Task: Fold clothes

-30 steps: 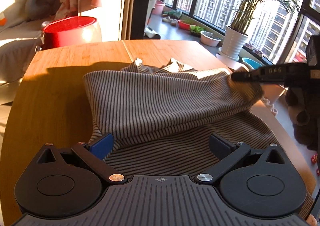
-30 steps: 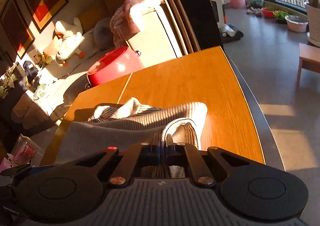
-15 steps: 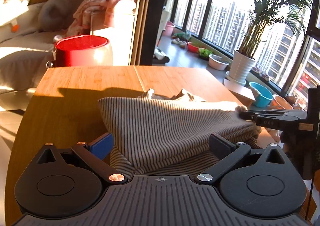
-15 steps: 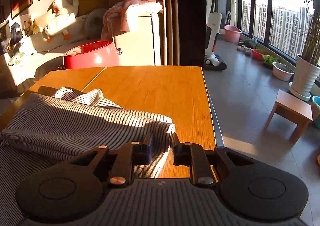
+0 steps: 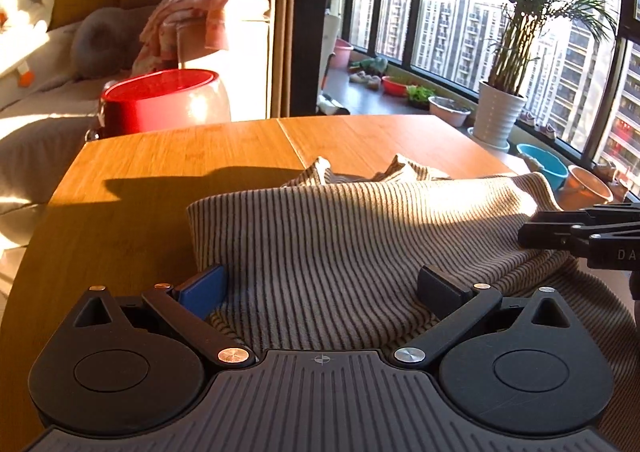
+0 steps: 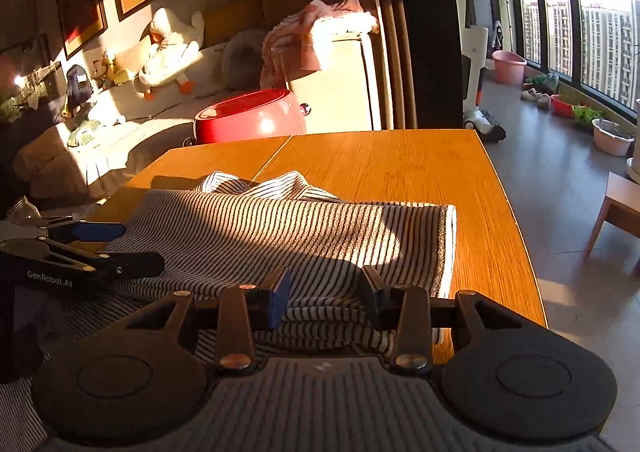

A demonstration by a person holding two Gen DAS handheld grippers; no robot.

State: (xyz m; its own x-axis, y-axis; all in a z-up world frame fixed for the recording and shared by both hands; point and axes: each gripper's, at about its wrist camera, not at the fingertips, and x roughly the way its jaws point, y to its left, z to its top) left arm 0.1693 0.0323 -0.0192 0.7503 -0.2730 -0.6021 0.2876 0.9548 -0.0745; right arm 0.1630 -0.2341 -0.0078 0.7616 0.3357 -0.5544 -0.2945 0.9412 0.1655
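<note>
Since a second ago, the right gripper [image 6: 323, 292] has let go of the striped garment [image 6: 280, 236]; its fingers now stand apart over the folded edge. The garment lies folded over itself on the near part of the wooden table [image 6: 400, 168], with a crumpled bit poking up behind the fold. Wide open, the left gripper [image 5: 322, 286] hovers over the cloth at its left edge, holding nothing. Beyond the table's far edge stands a red pot [image 5: 160, 100], near a sofa with a pink blanket [image 5: 200, 16]. A potted palm [image 5: 504, 108] stands by the sunlit windows.
</note>
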